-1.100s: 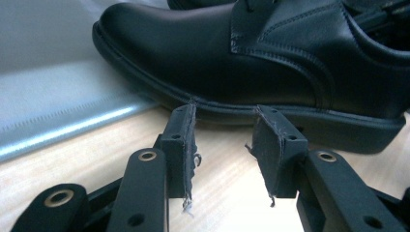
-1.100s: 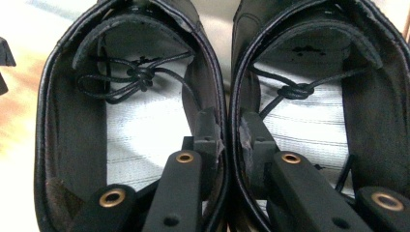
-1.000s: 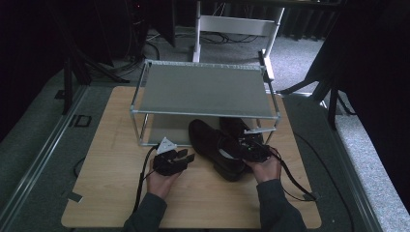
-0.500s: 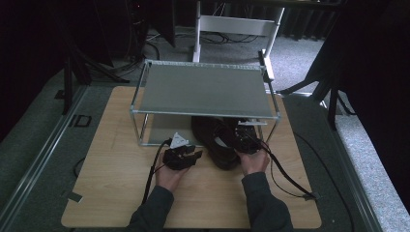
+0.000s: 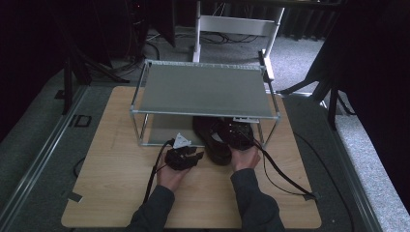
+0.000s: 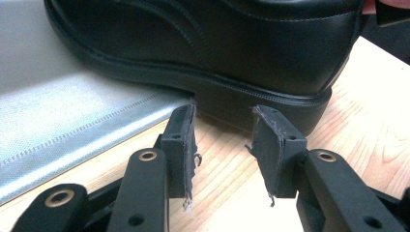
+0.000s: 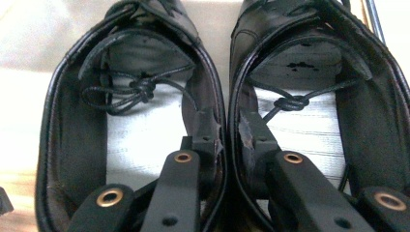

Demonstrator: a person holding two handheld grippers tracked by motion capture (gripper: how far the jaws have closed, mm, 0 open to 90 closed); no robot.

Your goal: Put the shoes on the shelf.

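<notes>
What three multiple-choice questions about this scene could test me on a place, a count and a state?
1. Where do the black leather shoes sit?
A. On top of the rack
B. Under the metal rack's grey shelf
C. On the floor

2. How many shoes are there?
A. One
B. Two
C. Three

3. How is the right hand-held gripper?
A. Wide open, holding nothing
B. Lying on the table
C. Shut on both shoes' inner walls

Answers: 1 B, the high view shows them below the shelf. 2 B, the right gripper view shows a pair. 3 C, one jaw sits inside each shoe.
</notes>
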